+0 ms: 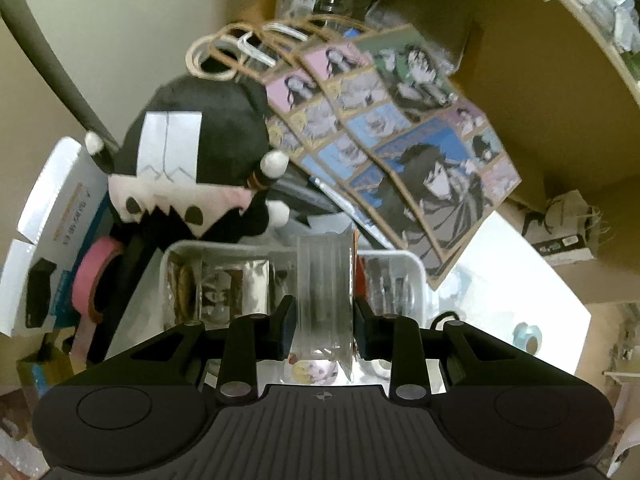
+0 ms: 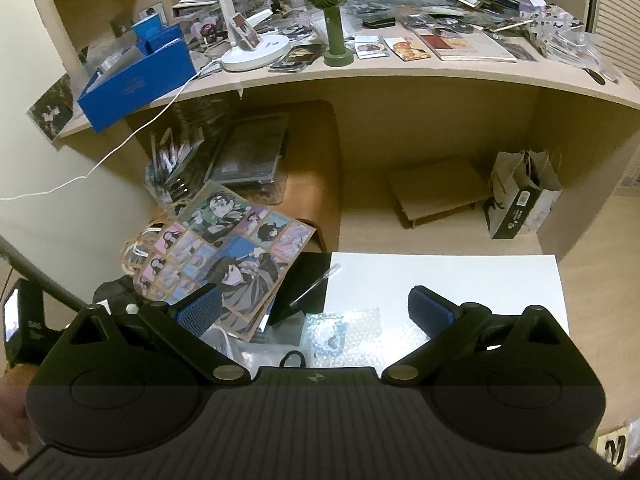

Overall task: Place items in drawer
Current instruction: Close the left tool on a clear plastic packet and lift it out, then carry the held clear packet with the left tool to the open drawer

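Observation:
My left gripper [image 1: 325, 322] is shut on a clear plastic packet stack [image 1: 325, 292], held upright over a white tray [image 1: 416, 268] that contains foil card packets [image 1: 228, 288] and other small items. The tray lies in what looks like an open white drawer [image 2: 440, 280]. My right gripper [image 2: 315, 308] is open with nothing between its blue-padded fingers [image 2: 200, 308], hovering above the drawer, where a bubble-wrapped item [image 2: 332, 332] and a clear pen [image 2: 316, 284] lie.
A black plush doll [image 1: 192, 160] and printed paper bags [image 1: 392, 152] crowd the drawer's left side, with pink tape [image 1: 96, 276] and a white box [image 1: 52, 200]. Above is a cluttered desk [image 2: 400, 76] with a green fan [image 2: 326, 12], a lamp [image 2: 256, 52], a blue box [image 2: 136, 80].

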`<state>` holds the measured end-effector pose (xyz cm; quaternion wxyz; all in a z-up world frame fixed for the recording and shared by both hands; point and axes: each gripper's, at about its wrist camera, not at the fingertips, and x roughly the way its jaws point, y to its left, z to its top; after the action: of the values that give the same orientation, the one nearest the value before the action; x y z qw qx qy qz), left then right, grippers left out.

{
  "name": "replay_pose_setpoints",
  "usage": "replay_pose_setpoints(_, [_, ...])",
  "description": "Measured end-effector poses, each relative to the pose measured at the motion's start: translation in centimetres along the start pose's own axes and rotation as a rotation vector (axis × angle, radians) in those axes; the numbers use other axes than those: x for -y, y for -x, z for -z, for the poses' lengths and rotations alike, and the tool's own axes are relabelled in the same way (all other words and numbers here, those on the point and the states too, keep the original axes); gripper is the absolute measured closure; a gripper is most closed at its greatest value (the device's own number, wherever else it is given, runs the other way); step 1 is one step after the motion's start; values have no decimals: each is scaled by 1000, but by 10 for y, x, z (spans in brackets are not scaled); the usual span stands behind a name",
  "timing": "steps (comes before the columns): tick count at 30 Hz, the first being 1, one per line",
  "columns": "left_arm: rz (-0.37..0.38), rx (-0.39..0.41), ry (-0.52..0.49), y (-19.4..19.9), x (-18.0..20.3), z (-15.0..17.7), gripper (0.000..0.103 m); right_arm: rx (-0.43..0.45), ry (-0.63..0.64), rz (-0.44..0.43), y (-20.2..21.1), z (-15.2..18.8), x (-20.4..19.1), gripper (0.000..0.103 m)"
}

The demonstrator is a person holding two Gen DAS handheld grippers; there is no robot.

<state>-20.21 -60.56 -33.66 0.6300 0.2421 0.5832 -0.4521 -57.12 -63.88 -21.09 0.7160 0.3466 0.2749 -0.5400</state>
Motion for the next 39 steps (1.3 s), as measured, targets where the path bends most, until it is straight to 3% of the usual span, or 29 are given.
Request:
replay_pose_setpoints(7, [-1,108,-30,36,9,2,74,6,16,-15,3,-3,4,1])
replay_pose_setpoints(10, [1,175,-44,55,12,5,74,15,10,-10,5,9,-33,1])
replay_pose_setpoints(13, [14,247,-41,79,12,9,74,32,37,-23,7,8,-38,1])
replay_pose_setpoints(21, [-35,536,-74,159,26,39,74,67,166,-118,14,1,-56,1])
replay_pose_setpoints(30, [-107,885,-76,249,53,96,74,105,278,-223,31,-3,-59,1])
replay_pose_setpoints(33, [-135,916,-101,255,62,100,74,106,300,-236,33,1,-61,1])
replay_pose_setpoints(39, [-154,846,-58,215,66,87,74,109,344,-264,39,7,-66,1])
